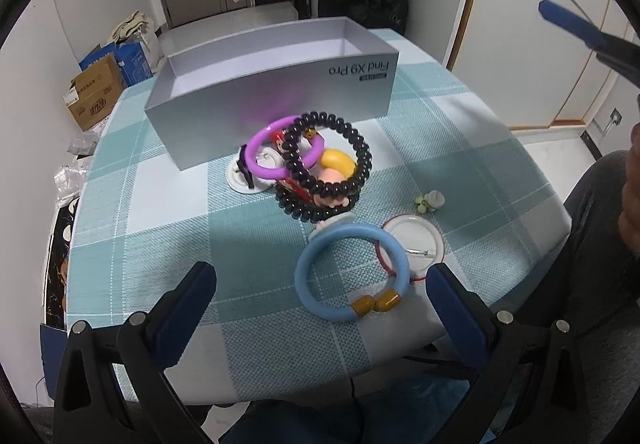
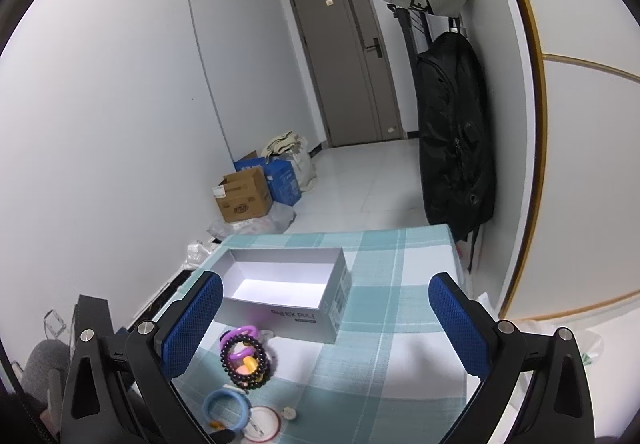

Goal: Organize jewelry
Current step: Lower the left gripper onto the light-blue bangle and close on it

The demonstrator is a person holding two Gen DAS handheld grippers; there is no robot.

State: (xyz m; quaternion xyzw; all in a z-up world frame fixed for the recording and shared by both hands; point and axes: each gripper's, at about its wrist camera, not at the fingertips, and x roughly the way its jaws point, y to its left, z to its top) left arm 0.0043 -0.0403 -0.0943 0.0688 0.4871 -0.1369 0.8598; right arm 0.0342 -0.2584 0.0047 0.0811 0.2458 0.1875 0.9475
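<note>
Both tongs gape wide and hold nothing above the checked table (image 1: 160, 204).

Left tongs (image 1: 320, 298) hover just over a light-blue bangle (image 1: 352, 272) with two amber beads, which lies partly on a round white pin badge (image 1: 416, 244). Beyond it a black beaded bracelet (image 1: 326, 168) and a purple ring bangle (image 1: 280, 152) lean on a small cartoon figure, with another white badge beside them and a pale flower charm (image 1: 430, 201) off to the right. Farther back stands the open grey phone box (image 1: 272, 92), nothing in it. Right tongs (image 2: 325, 320) hang higher, facing that box (image 2: 280, 284).
</note>
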